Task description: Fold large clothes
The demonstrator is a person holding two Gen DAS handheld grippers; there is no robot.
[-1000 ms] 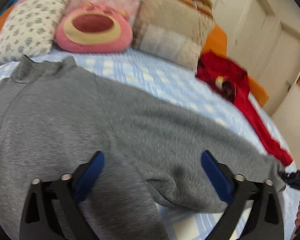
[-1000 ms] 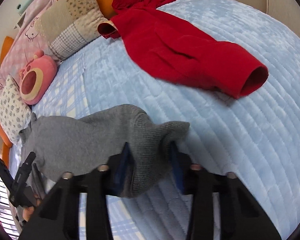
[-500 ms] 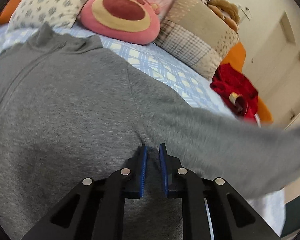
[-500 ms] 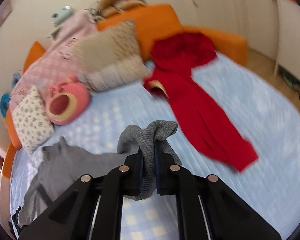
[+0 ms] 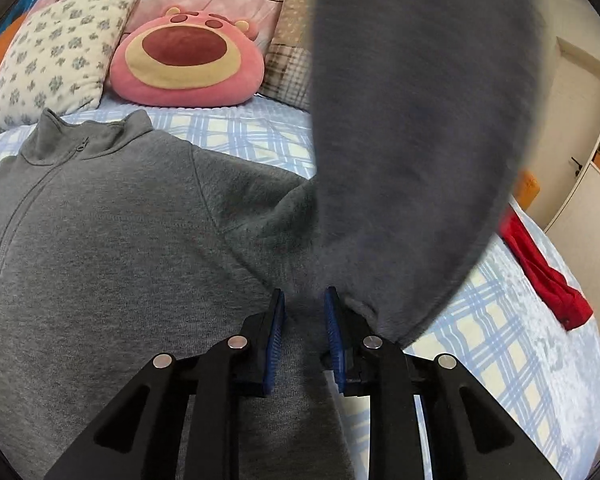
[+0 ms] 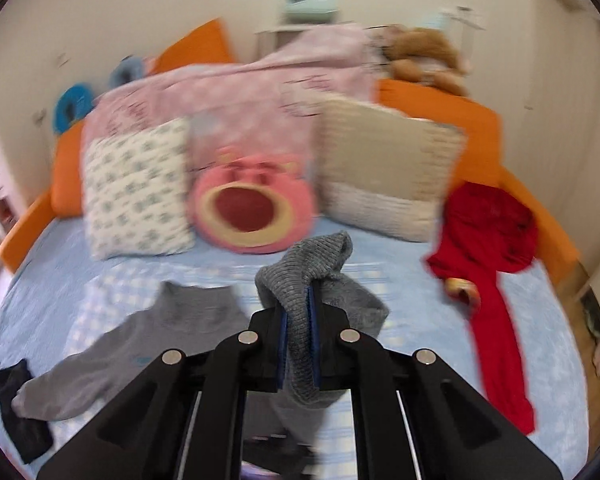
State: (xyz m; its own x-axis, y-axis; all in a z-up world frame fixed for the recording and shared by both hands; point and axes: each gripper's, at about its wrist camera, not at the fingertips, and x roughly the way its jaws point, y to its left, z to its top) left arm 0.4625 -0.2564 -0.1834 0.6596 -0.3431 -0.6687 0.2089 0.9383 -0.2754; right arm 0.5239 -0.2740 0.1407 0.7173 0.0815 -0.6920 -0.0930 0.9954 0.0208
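Note:
A grey zip-up jacket point(image 5: 100, 220) with a stand-up collar lies front up on the blue checked bed point(image 5: 492, 340). My left gripper point(image 5: 305, 326) sits at the jacket's armpit. A ridge of grey fabric is pinched between its blue pads point(image 5: 277, 328) while the jaws are opening a little. The jacket's sleeve point(image 5: 412, 120) rises steeply past it, blurred. My right gripper point(image 6: 299, 320) is high above the bed and shut on the sleeve's ribbed cuff point(image 6: 316, 256), which flops over the fingertips. In the right wrist view the jacket's body point(image 6: 172, 320) lies below.
A red garment point(image 6: 488, 280) trails down the bed's right side. A pink bear cushion point(image 5: 188, 56), a flower-print pillow point(image 5: 52, 56) and a patchwork pillow point(image 6: 384, 172) line the headboard. A black cloth point(image 6: 20, 408) lies near the jacket's other sleeve. Cupboards point(image 5: 596, 200) stand on the right.
My left gripper went from wide open to shut on the armpit fabric, then widened slightly. My right gripper rose and swung over the bed with the cuff, lifting the sleeve.

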